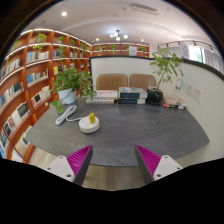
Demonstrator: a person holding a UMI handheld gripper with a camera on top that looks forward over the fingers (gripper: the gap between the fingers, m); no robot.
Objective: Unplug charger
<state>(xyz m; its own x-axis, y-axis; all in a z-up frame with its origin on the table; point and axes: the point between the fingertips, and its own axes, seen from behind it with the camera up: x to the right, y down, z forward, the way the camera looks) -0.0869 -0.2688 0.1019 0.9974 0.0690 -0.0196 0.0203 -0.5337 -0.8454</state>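
Note:
A small white charger with a yellow top (90,122) stands on the grey table (130,135), far ahead and a little left of my fingers. A white cable (67,113) loops away from it to the left. My gripper (112,160) is open and empty, held back at the table's near edge. Its magenta pads (78,159) are wide apart, with only the table edge and floor between them.
A potted plant (72,82) stands at the table's back left, a taller one (166,66) at the back right. A white keyboard-like box (102,96) and dark devices (130,95) line the far edge. Bookshelves (25,80) fill the left wall.

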